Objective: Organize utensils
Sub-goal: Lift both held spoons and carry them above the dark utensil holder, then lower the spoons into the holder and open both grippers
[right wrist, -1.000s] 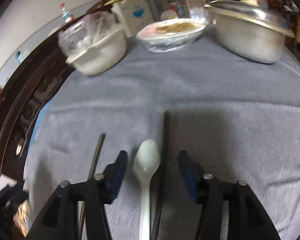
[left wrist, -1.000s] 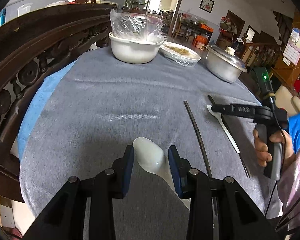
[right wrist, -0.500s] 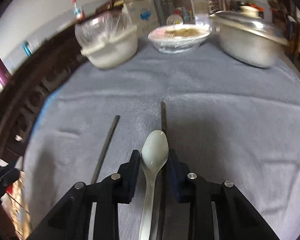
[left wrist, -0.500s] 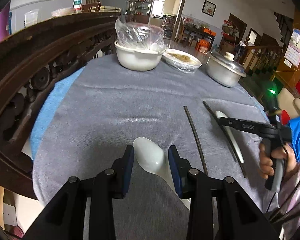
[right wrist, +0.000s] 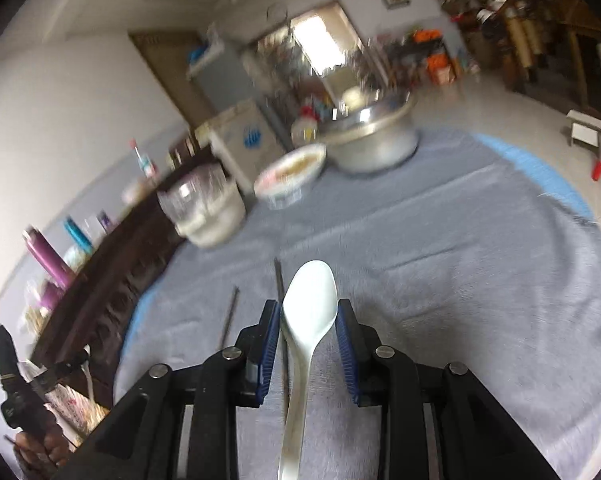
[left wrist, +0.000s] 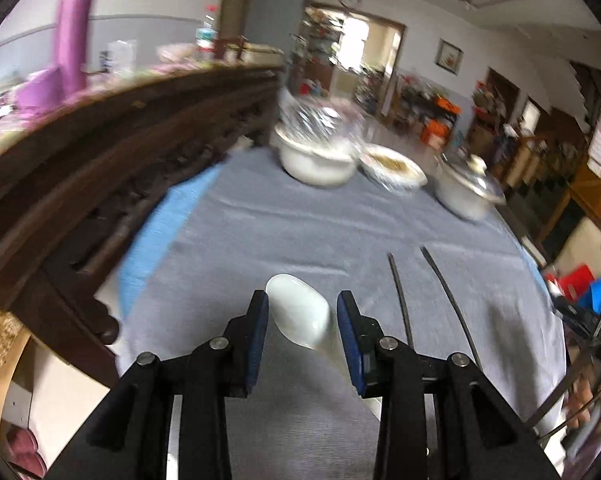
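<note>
My left gripper (left wrist: pixel 302 322) is shut on a white ceramic spoon (left wrist: pixel 300 312), held above the grey tablecloth (left wrist: pixel 300 232). My right gripper (right wrist: pixel 308 330) is shut on a second white spoon (right wrist: pixel 309 300), bowl forward, lifted above the cloth. Two dark chopsticks (left wrist: pixel 400 300) lie on the cloth to the right of my left gripper; they also show in the right wrist view (right wrist: pixel 278 280), just left of the held spoon. The left gripper appears small at the lower left of the right wrist view (right wrist: pixel 32 384).
At the table's far side stand a white bowl under plastic wrap (left wrist: pixel 316 160), a wrapped plate of food (left wrist: pixel 394 168) and a lidded metal pot (left wrist: pixel 468 192). A dark carved wooden rail (left wrist: pixel 100 152) runs along the left. The views are motion-blurred.
My right gripper closed on the second spoon and lifted it off the cloth, away from the chopsticks. Both grippers have risen and tilted up; the left still holds its spoon.
</note>
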The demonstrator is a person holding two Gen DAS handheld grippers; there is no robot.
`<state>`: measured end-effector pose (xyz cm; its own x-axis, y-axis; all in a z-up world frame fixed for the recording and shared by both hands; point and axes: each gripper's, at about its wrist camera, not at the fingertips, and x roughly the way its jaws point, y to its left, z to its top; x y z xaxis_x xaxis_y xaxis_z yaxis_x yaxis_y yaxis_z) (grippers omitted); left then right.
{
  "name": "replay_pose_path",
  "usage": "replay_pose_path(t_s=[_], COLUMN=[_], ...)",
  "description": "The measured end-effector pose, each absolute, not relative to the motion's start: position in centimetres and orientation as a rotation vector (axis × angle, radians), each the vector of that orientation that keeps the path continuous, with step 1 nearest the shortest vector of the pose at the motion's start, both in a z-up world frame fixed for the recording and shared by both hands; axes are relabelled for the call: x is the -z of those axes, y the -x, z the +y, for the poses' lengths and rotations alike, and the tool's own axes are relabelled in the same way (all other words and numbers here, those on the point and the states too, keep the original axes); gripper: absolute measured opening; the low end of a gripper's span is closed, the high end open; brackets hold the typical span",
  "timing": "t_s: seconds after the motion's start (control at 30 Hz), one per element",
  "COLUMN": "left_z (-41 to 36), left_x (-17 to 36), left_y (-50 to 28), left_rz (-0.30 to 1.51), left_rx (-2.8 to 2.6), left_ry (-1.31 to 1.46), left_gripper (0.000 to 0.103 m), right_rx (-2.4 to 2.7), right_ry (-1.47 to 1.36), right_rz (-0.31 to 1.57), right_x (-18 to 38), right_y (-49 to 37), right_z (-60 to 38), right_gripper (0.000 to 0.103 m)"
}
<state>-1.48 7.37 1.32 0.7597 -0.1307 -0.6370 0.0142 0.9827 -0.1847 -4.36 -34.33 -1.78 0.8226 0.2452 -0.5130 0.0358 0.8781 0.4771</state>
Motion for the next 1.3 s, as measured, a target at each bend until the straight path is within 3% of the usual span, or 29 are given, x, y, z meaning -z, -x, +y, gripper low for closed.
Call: replay_pose_path(t_s=[0.53, 0.7, 0.9, 1.3], left_z=[8.2, 5.3, 1.1, -1.1], left_x=[-12.3, -14.1, -13.4, -10.6], left_y=[13.9, 17.0, 19.5, 18.6], left_rz=[0.311, 0.208, 0.105, 0.088], left_rx=[-0.004, 0.043, 0.067, 0.025], left_ry=[0.215, 0.193, 0.082, 0.017], left_gripper=[0.037, 0.037, 0.037, 0.037], right_rx=[-0.165, -0.257, -0.275, -0.164], right_ry=[-0.531, -0.487, -0.496, -0.424], right_rz=[-0.049, -0.112, -0.077, -0.121], right_x=[-10.0, -10.9, -8.0, -4.0], right_y=[20.5, 21.3, 19.2, 19.1], right_z=[-30.0, -25.0, -21.1, -20.4], right_gripper=[0.031, 0.031, 0.031, 0.032])
